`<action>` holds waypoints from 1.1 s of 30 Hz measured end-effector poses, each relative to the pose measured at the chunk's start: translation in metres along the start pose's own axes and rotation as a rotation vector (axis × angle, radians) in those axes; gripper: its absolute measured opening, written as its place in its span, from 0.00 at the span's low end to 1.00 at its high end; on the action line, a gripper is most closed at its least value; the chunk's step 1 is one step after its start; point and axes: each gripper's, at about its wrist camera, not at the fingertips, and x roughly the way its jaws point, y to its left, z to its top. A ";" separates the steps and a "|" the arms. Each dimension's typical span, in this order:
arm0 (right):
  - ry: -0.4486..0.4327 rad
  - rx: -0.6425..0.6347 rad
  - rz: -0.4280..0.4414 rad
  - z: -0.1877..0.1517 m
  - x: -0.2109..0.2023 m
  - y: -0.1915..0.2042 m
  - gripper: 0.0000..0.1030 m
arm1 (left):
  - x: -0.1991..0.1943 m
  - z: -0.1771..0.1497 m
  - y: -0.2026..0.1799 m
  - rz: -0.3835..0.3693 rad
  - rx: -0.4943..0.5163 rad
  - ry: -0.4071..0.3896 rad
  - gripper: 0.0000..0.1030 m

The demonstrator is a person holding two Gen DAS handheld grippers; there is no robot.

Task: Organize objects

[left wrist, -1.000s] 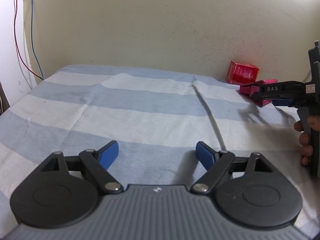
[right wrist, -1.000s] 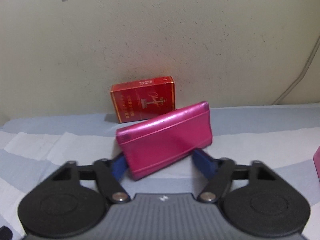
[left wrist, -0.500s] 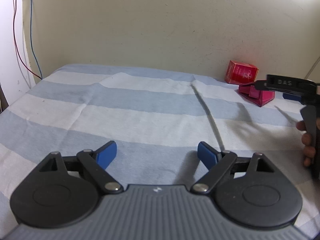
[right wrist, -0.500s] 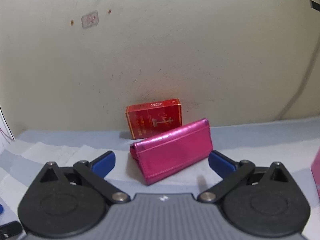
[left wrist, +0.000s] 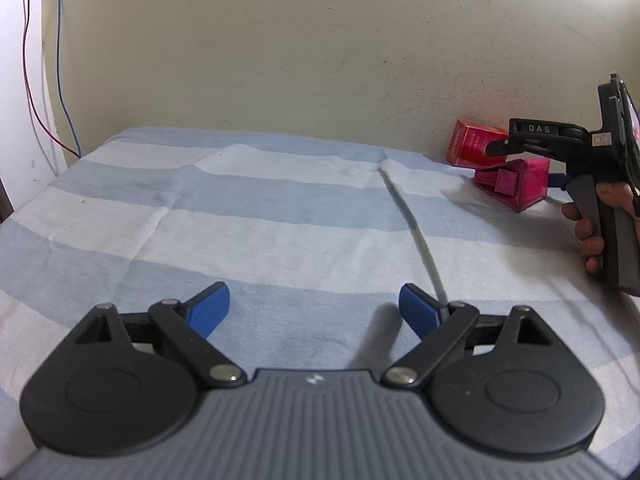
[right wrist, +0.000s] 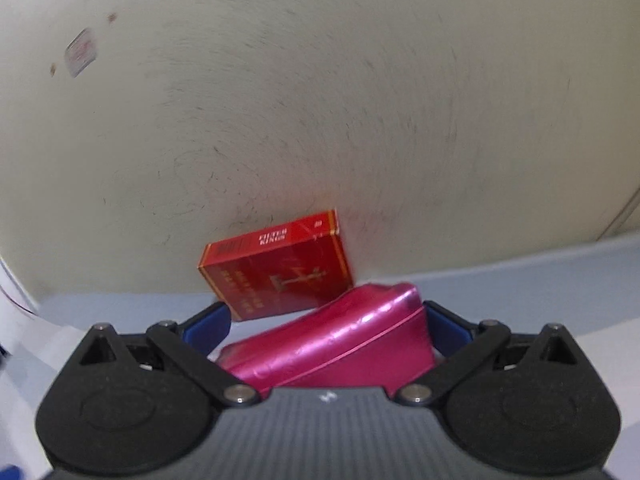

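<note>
A shiny pink wallet lies on the striped sheet in front of a red cigarette pack that leans on the wall. My right gripper is open wide over the wallet, which sits between its blue fingers without being pinched. The left wrist view shows the same wallet and pack at the far right, with the right gripper just above the wallet and a hand on its handle. My left gripper hovers over bare sheet; its jaws are opening with nothing between them.
A blue-and-white striped sheet covers the bed, with a raised fold running from near the wall toward my left gripper. The cream wall stands right behind the objects. Red and blue cables hang at the far left.
The right gripper let go of the pink wallet, spread its jaws wide, drew back, then came forward so the wallet is between its fingers again. The left jaws spread slightly wider.
</note>
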 end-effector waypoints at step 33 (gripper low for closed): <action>0.023 -0.216 0.137 -0.197 -0.218 0.068 0.78 | 0.000 -0.001 0.002 -0.007 -0.009 -0.011 0.91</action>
